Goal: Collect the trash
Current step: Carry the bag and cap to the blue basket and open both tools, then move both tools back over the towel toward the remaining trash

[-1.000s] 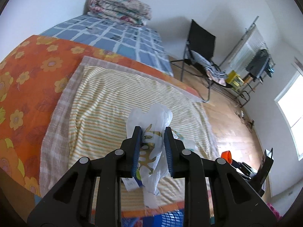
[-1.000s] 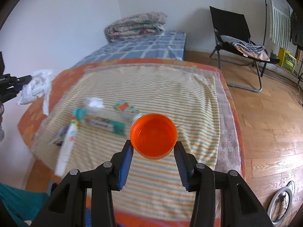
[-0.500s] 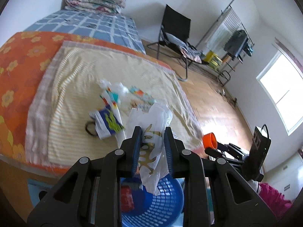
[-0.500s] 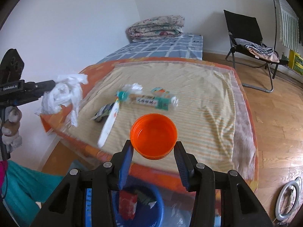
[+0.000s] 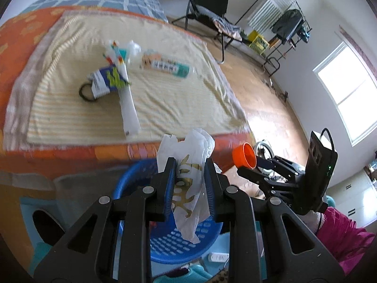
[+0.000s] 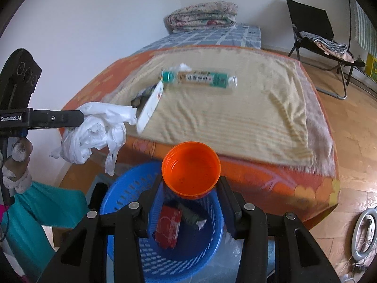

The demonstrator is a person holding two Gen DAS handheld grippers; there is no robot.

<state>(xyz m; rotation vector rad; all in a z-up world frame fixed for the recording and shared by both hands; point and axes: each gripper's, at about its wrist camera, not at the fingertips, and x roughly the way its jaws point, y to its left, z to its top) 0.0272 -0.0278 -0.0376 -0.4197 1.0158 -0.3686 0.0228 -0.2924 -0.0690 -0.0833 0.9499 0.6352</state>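
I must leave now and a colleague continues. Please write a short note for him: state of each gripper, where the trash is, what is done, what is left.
Left gripper: shut on the white plastic bag, above the blue basket.
Right gripper: shut on the orange cap, also above the basket.
Done: a red packet and some dark scraps lie in the basket.
Left: drop bag and cap in. On the bed, collect the long green wrapper, white tube, blue packet and black ring.

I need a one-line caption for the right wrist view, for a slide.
Right gripper holds an orange cap above the blue basket.
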